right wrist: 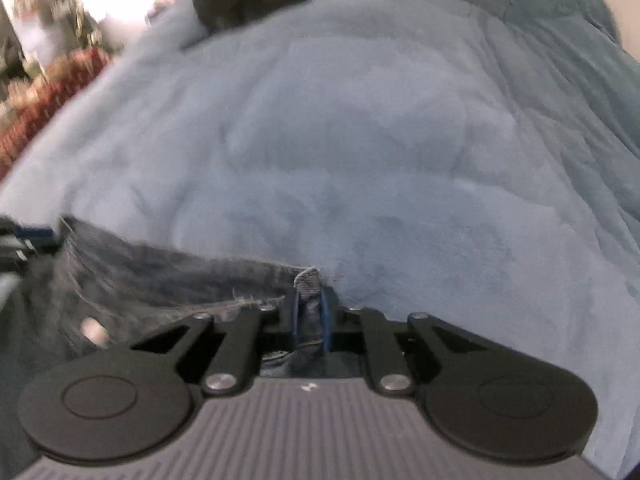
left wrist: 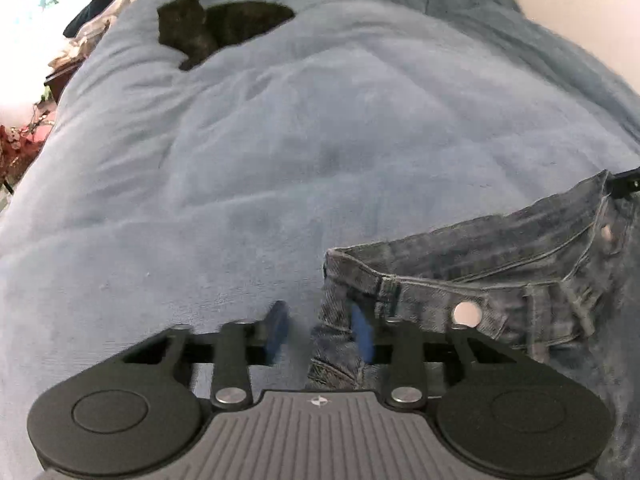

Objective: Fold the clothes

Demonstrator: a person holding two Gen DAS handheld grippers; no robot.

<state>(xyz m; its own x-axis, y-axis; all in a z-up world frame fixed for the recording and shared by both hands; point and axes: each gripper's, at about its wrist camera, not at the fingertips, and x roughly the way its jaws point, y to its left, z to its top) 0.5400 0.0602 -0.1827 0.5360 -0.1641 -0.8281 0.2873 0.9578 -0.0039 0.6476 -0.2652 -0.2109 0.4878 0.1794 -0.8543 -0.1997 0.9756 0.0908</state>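
Observation:
A pair of blue jeans [left wrist: 500,264] lies on a light blue blanket [left wrist: 300,140], waistband up, with a metal button [left wrist: 466,314]. My left gripper [left wrist: 320,332] is open at the waistband's left corner; that corner sits between its blue pads, with a gap beside the left pad. My right gripper [right wrist: 312,312] is shut on the other waistband corner, a belt loop [right wrist: 307,280] poking up between its pads. The jeans [right wrist: 160,280] stretch leftwards from it in the right wrist view, where the left gripper's tip shows at the far left edge.
A dark garment [left wrist: 216,28] lies at the far end of the blanket; it also shows in the right wrist view [right wrist: 244,4]. Clutter and a reddish patterned rug [right wrist: 44,104] lie beyond the bed's left edge. A pale wall [left wrist: 580,8] bounds the right side.

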